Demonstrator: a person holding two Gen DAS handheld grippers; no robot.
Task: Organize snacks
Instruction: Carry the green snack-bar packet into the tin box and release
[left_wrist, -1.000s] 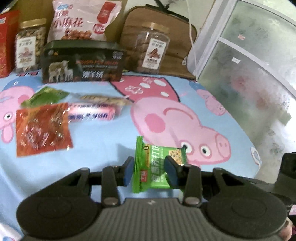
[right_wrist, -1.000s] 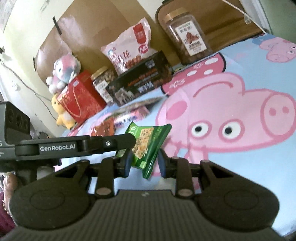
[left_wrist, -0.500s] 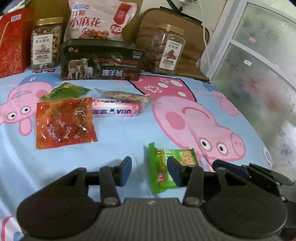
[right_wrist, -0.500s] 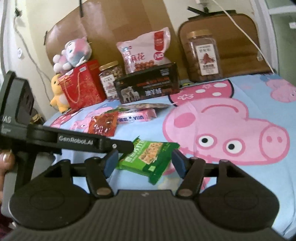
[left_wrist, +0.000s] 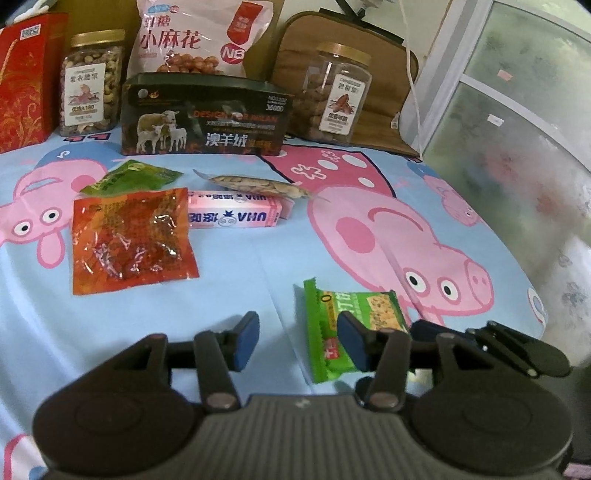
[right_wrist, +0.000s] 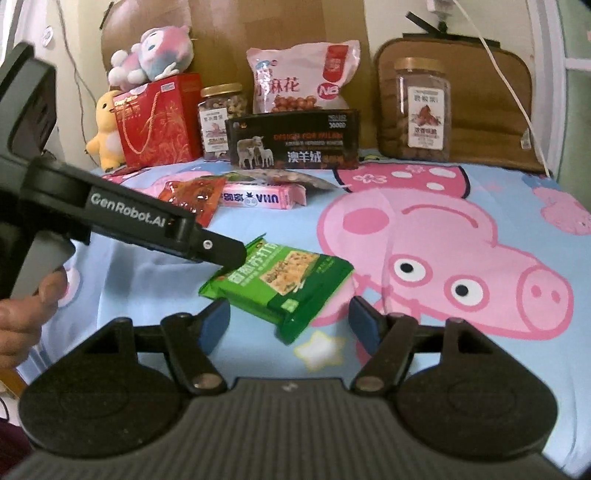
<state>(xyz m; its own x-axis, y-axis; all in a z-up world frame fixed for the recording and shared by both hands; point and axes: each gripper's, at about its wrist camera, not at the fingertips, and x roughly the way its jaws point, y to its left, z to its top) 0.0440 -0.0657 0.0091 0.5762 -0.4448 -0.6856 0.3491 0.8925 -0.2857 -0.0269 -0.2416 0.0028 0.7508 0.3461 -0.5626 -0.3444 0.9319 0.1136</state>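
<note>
Both tools are spreading wide since a second ago: I am seeing my left tool (left_wrist: 297, 341) and right tool (right_wrist: 288, 323) gaping, green cracker packet (right_wrist: 277, 284) lying released on the bed sheet (right_wrist: 424, 369).

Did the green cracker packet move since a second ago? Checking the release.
Yes. The green cracker packet was up between the right gripper's jaws; it now lies flat beside the pink pig print.

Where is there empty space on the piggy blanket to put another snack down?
Bare blanket lies between the orange packet and the green cracker pack, and to the right over the big pink pig. It is crowded by the pink UHA box, and along the back by the dark sheep box and jars.
</note>
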